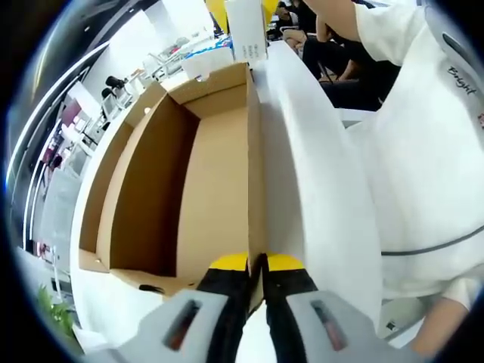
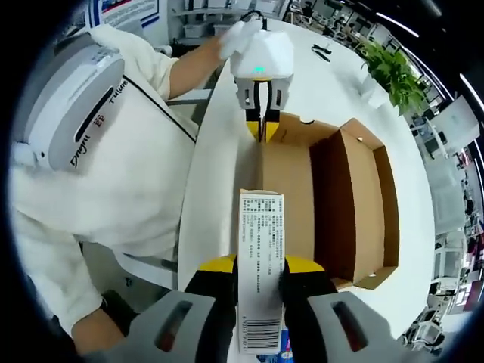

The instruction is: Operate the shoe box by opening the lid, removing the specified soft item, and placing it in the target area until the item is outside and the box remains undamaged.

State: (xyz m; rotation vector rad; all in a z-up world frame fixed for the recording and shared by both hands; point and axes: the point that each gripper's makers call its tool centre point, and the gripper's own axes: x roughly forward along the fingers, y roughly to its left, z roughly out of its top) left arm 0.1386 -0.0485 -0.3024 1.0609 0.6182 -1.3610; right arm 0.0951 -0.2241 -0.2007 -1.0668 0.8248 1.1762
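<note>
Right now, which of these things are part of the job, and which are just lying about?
Part of the job:
- shoe box, open
- left tongs, clamped on the box wall
- right tongs, shut on a white labelled carton

Just lying about:
- potted plant
- white table

Shoe box [image 1: 189,181]: plain brown cardboard inside, white outer face on the lid [image 1: 318,174]. Tabletop [image 2: 333,83]: white. Left gripper [image 1: 257,265]: grey body, black jaws with yellow tips; same colours on right gripper [image 2: 261,272]. Small carton [image 2: 261,265] in right jaws: white, black fine print, barcode at the lower end, blue edge below. Person's top [image 2: 113,174]: white with thin dark piping. Plant [image 2: 393,72]: green leaves.
</note>
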